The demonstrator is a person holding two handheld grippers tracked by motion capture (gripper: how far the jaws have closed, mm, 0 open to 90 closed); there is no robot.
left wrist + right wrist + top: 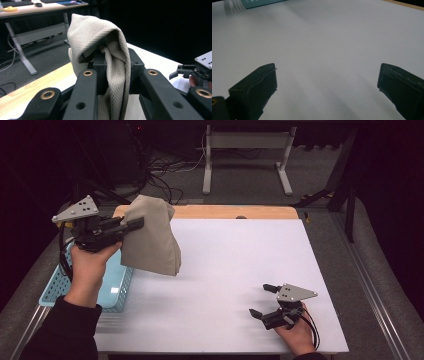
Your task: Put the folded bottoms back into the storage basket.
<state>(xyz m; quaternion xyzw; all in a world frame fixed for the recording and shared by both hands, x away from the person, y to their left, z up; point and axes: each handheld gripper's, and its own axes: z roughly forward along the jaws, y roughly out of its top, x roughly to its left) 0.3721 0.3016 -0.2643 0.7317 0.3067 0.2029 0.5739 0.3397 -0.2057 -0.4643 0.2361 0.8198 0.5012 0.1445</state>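
A beige knit cloth (pixel 151 236) hangs in the air above the table's left side, just right of a blue basket (pixel 113 291). My left gripper (pixel 134 224) is shut on the cloth near its top. In the left gripper view the cloth (pixel 110 62) drapes over and between the black jaws of the left gripper (pixel 113 75). My right gripper (pixel 262 301) rests low over the white table surface (pixel 240 270) at the front right, jaws wide apart. Nothing lies between the fingers of the right gripper (pixel 327 82) but bare white surface.
A blue mesh basket stands at the table's left edge under my left hand. A strip of wooden tabletop (pixel 225 212) shows at the far edge. Beyond it are a desk frame (pixel 247 160) and cables (pixel 165 175) on the floor.
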